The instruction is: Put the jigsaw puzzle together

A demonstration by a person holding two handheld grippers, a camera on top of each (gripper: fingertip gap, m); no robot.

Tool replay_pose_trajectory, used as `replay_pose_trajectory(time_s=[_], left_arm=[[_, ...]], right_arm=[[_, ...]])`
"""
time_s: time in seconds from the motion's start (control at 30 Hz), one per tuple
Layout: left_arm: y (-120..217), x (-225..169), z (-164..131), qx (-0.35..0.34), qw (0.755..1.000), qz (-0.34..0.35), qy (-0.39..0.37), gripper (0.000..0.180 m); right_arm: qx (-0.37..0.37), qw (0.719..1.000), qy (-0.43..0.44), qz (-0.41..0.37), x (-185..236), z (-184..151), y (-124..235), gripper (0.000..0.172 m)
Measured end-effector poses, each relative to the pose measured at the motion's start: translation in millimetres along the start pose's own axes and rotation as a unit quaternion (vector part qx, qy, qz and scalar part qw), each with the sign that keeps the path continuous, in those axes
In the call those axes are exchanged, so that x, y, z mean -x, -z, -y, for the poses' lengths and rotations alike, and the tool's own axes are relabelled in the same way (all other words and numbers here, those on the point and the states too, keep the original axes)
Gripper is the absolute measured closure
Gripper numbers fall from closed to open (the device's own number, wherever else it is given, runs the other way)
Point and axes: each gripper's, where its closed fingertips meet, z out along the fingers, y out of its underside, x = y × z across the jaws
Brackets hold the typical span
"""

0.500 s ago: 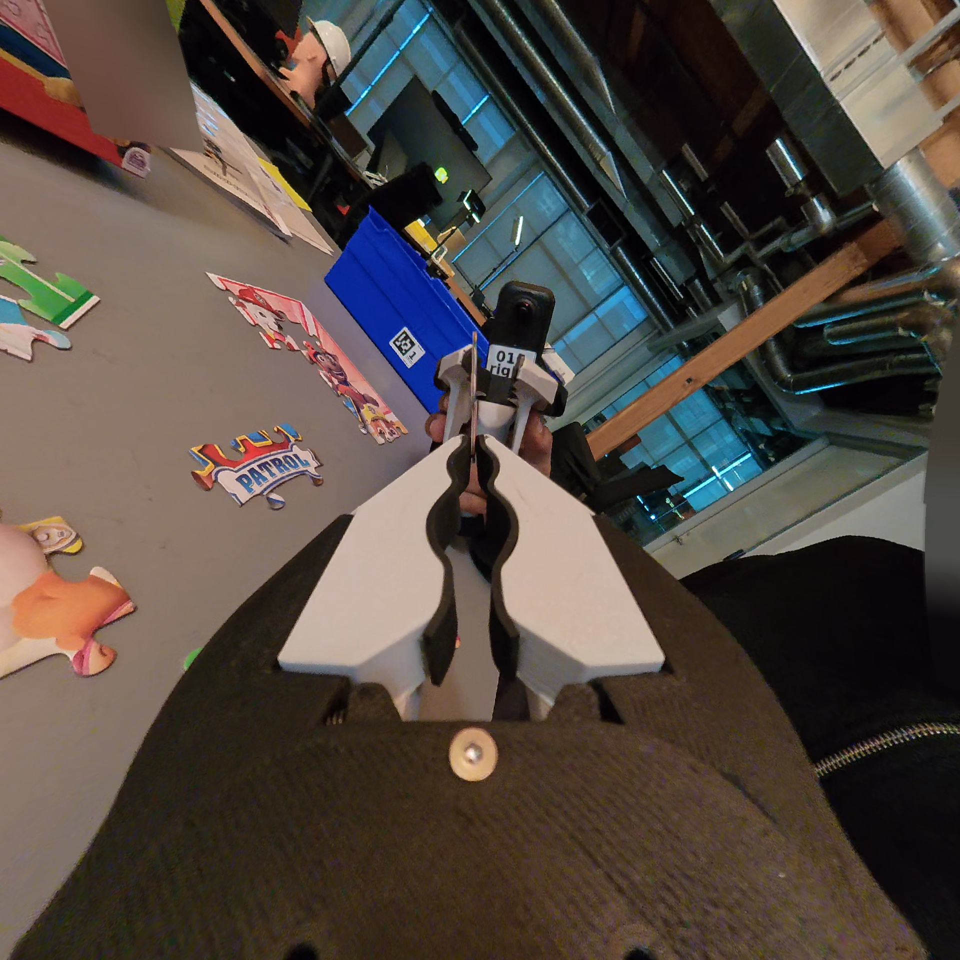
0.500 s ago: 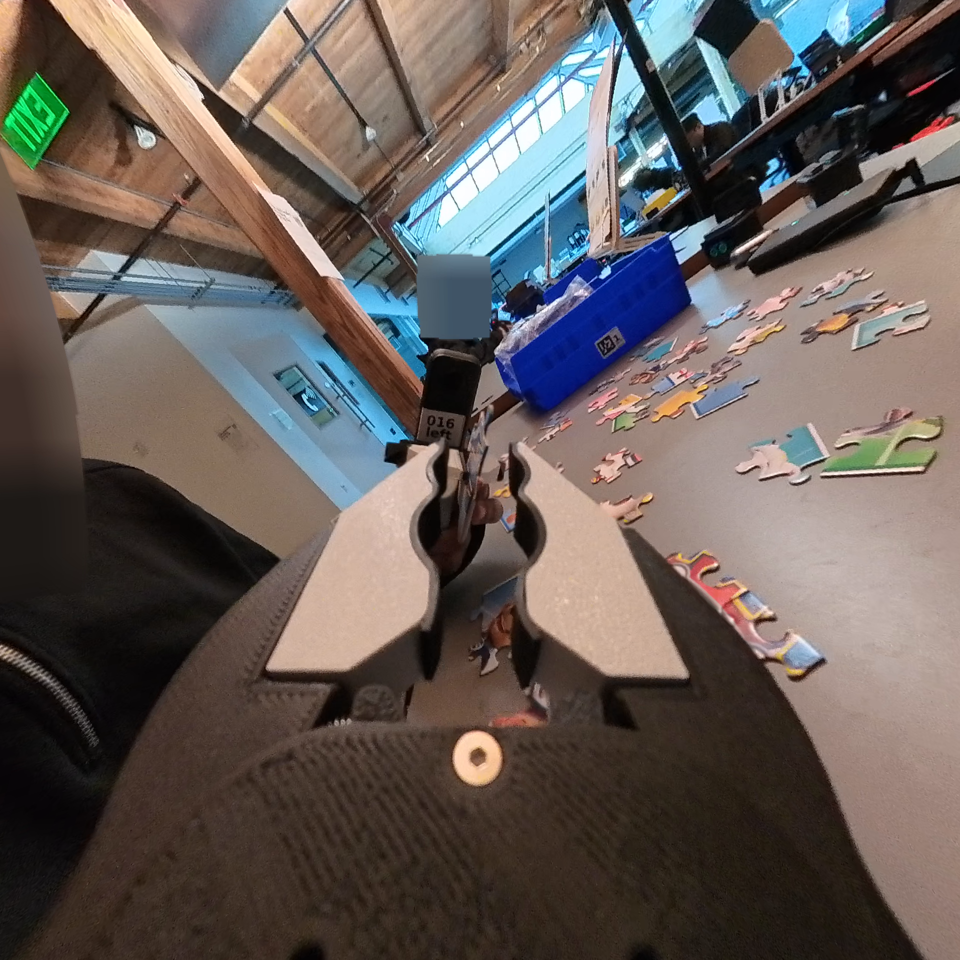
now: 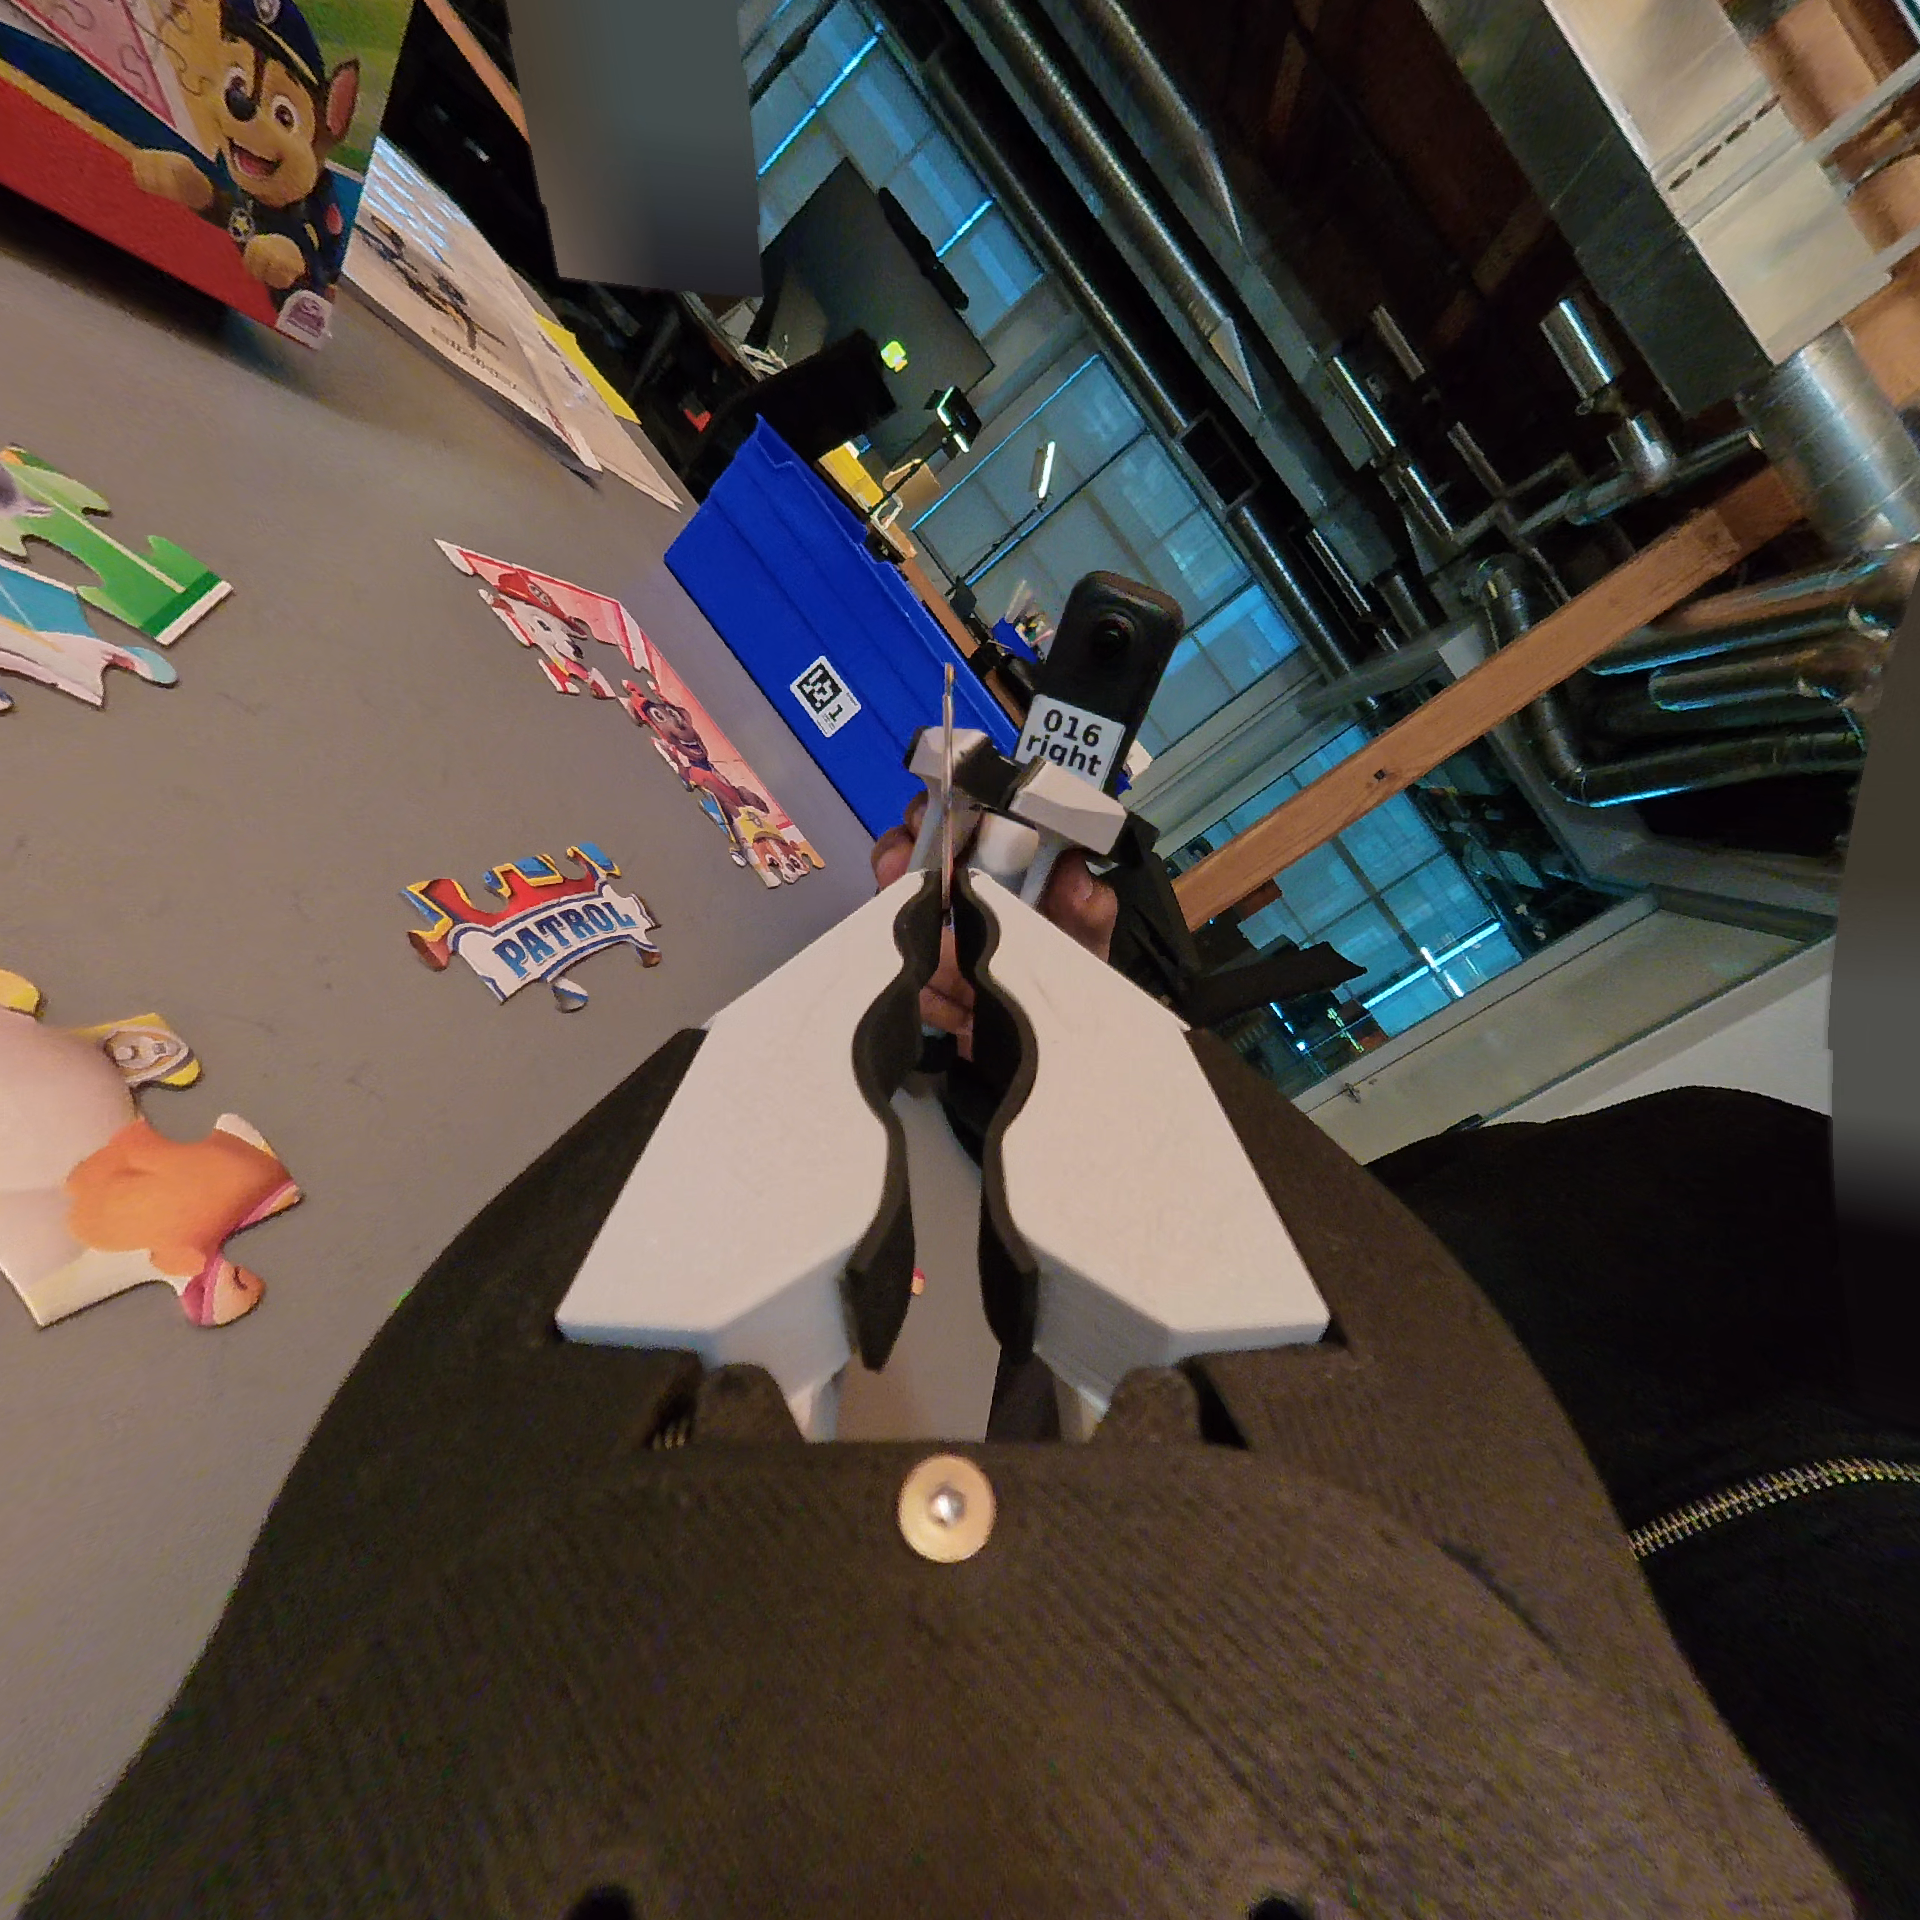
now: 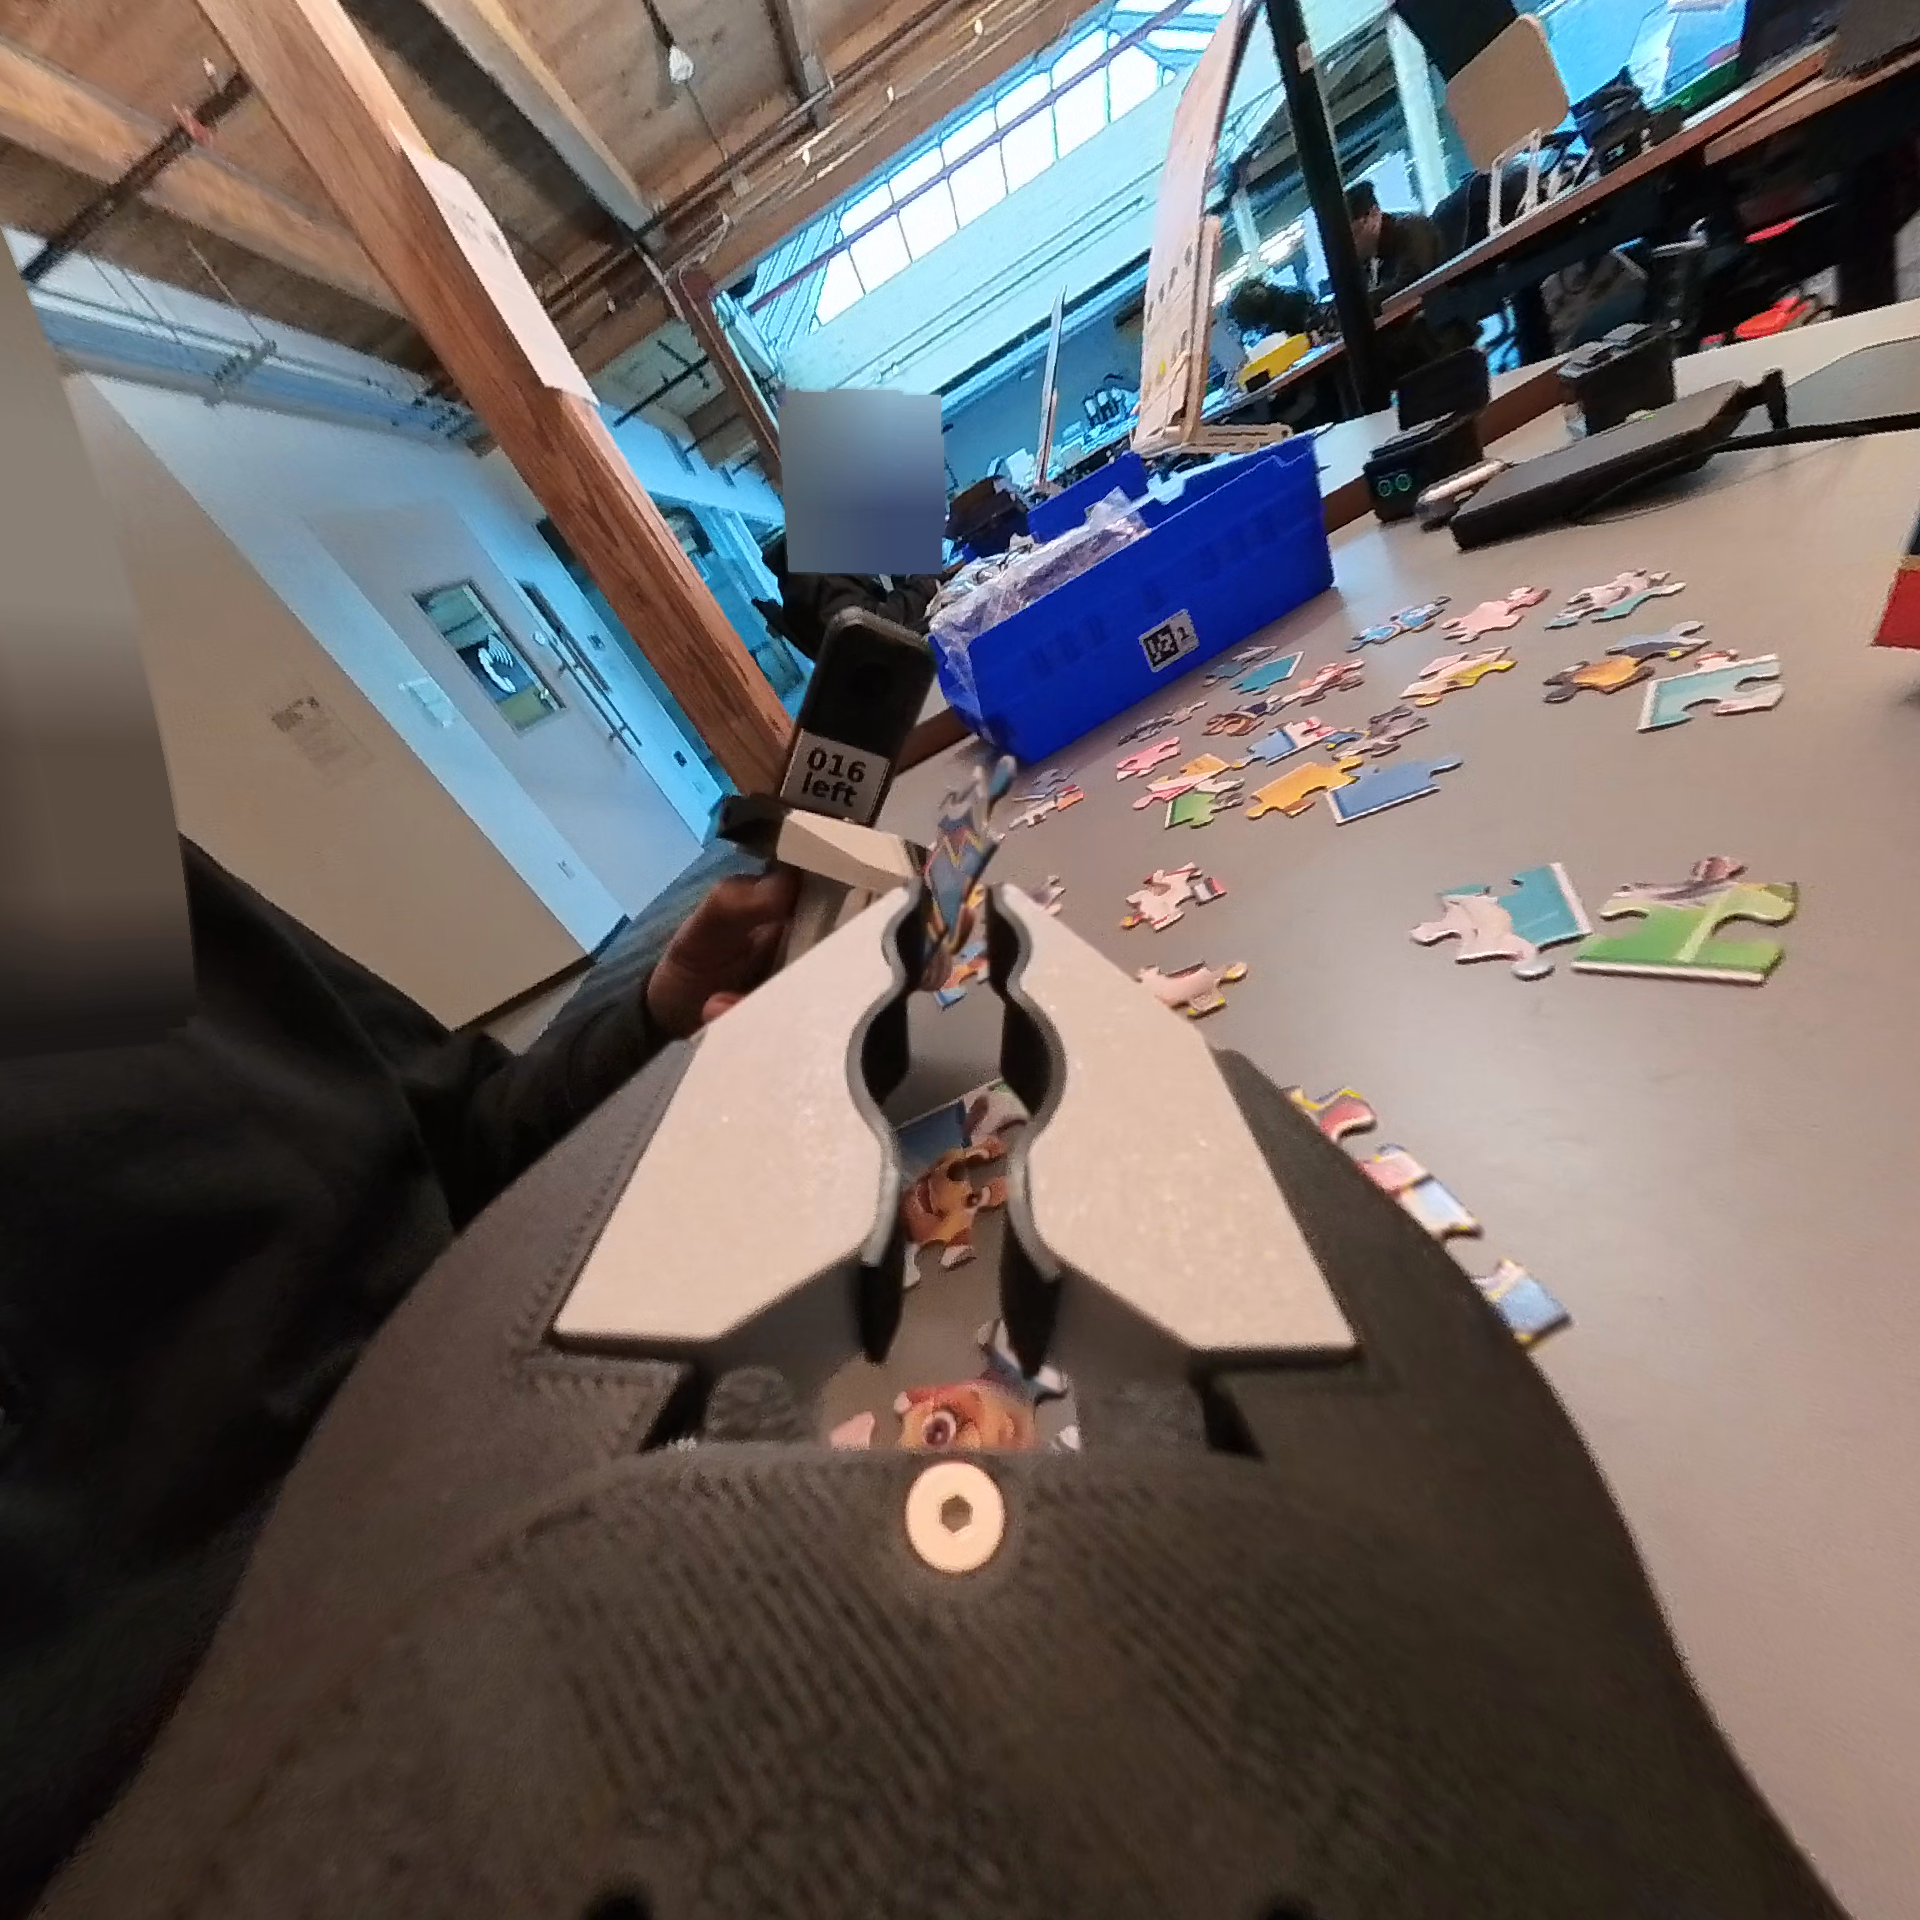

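My left gripper (image 3: 948, 906) is shut on a colourful jigsaw piece (image 3: 948, 727), which shows edge-on and sticks up past its fingertips. It holds the piece in the air above the grey table (image 3: 312, 790). My right gripper (image 4: 951, 914) faces it head-on. The same piece (image 4: 961, 842) stands between the right gripper's fingertips, and a gap shows between the right pad and the piece, so the right gripper is open. In the left wrist view the right gripper (image 3: 1013, 790) sits just beyond my fingertips. In the right wrist view one finger of the left gripper (image 4: 842, 847) shows at the piece.
Loose jigsaw pieces lie across the table (image 4: 1558, 1039), such as a lettered piece (image 3: 530, 925) and a green one (image 4: 1683, 930). A blue bin (image 4: 1143, 623) stands at the far edge. A puzzle box (image 3: 177, 135) and papers (image 3: 488, 312) are at the back left.
My right gripper's fingers have come closer together around the piece, which now reaches deeper between them. My left gripper stays shut on the piece.
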Motion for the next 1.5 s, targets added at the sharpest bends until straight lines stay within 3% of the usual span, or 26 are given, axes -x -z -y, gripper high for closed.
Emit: replay_pose_trajectory(time_s=[0.2,0.9,1.5], left_arm=[[-1,-1,-2,0.004,1.0,-0.002,0.001,0.18],[-4,-4,-4,0.007,1.0,-0.011,0.01,0.18],[-23,-11,-34,0.064,0.997,-0.027,0.018,0.18]], right_arm=[[0.029,0.999,0.032,-0.013,0,-10,-5,0.167],[0.039,0.999,0.023,-0.004,2,-14,-7,0.168],[0.019,1.0,0.011,-0.009,1,-7,-6,0.168]])
